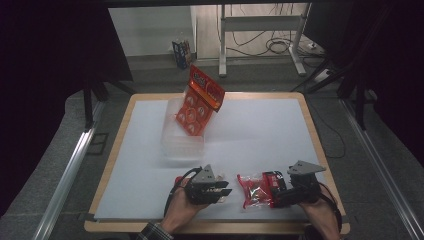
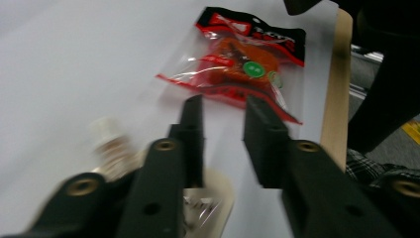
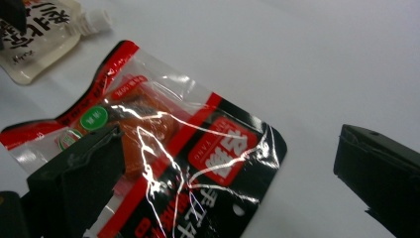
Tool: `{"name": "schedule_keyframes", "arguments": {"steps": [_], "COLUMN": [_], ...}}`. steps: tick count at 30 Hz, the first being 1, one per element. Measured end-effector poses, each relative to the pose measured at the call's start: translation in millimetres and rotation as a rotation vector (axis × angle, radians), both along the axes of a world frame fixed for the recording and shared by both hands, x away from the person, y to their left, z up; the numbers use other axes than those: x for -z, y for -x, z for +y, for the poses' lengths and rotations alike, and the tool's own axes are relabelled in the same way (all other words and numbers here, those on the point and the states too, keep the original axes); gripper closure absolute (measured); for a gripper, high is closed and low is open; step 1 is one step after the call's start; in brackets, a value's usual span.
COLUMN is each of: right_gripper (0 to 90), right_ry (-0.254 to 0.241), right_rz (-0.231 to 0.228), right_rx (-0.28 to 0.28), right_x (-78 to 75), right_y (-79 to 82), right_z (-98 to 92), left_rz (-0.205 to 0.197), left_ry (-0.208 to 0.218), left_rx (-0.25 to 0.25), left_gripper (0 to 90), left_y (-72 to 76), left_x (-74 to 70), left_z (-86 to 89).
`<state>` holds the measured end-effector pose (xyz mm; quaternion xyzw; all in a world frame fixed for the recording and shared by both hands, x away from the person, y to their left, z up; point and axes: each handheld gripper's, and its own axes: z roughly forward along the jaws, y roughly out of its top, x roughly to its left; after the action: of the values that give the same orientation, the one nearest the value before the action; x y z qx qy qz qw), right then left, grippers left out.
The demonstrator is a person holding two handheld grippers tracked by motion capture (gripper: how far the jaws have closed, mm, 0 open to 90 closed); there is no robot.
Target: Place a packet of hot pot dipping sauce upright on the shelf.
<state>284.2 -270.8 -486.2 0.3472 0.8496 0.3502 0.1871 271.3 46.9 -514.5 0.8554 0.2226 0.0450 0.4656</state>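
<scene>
Red snack packet (image 1: 256, 190): I see it lying flat on the desk (image 1: 260, 135), straight ahead of my right tool and partly under its jaws; clear film, red and black print, a green round sticker (image 3: 94, 118).

Right tool (image 1: 277, 192): my jaws stand wide apart. One jaw sits over the packet's edge, the other is off to the far side over bare desk. The pads are not pressing on anything that I can see.

Left tool (image 1: 222, 191): my jaws are fairly close together with a gap showing between them, and nothing sits in that gap. The red packet lies just beyond the tips, not touching them.

Pale spouted pouch (image 3: 37, 34): it lies on the desk below my left tool; in the left gripper view its white cap (image 2: 106, 136) shows beside one jaw. I cannot tell whether the tool touches it.

Between the tools: they sit near each other at the near edge of the desk, the red packet between them.

Orange bag (image 1: 200, 102): farther out, well beyond both tools, standing tilted in a clear plastic bin (image 1: 181, 146).
</scene>
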Motion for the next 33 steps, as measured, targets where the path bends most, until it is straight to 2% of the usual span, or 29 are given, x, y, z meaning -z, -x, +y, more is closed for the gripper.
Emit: {"name": "schedule_keyframes", "arguments": {"steps": [3, 5, 11, 16, 19, 20, 24, 25, 28, 33], "right_gripper": [0.0, 0.0, 0.0, 0.0, 0.0, 0.0, 0.0, 0.0, 0.0, 0.0], "right_ry": [-0.003, -0.003, -0.005, -0.008, -0.011, -0.013, -0.016, -0.015, -0.015, -0.023], "right_rz": [0.006, 0.011, 0.014, 0.015, 0.014, 0.014, 0.023, 0.025, 0.025, 0.033], "right_rx": [0.013, 0.020, 0.028, 0.033, 0.038, 0.040, 0.045, 0.047, 0.045, 0.044], "right_x": [0.9, 1.7, 2.0, 1.5, 1.4, 1.4, 1.9, 2.0, 1.3, 0.7], "right_y": [2.4, 3.7, 6.4, 7.7, 8.5, 8.8, 9.3, 9.2, 9.8, 12.3], "right_z": [-5.9, -8.9, -13.8, -17.3, -19.3, -20.0, -22.7, -23.0, -23.0, -24.8], "left_rz": [-0.016, -0.029, -0.056, -0.062, -0.062, -0.059, -0.058, -0.049, -0.060, -0.053], "left_ry": [-0.016, -0.028, -0.050, -0.075, -0.123, -0.119, -0.148, -0.141, -0.182, -0.203], "left_rx": [0.016, 0.032, 0.067, 0.055, 0.053, 0.045, 0.038, 0.030, 0.031, 0.031], "left_gripper": [86.4, 89.7, 89.8, 89.8, 89.8, 89.8, 89.8, 89.8, 89.8, 89.8], "left_y": [-0.6, -1.4, -4.4, -7.8, -8.9, -8.3, -9.3, -8.9, -8.4, -8.6], "left_x": [-0.4, -1.9, -6.1, -3.4, 2.5, 5.2, 8.8, 9.9, 11.4, 12.6], "left_z": [-12.5, -22.2, -52.4, -67.7, -69.9, -69.0, -64.1, -64.4, -63.6, -62.3]}}
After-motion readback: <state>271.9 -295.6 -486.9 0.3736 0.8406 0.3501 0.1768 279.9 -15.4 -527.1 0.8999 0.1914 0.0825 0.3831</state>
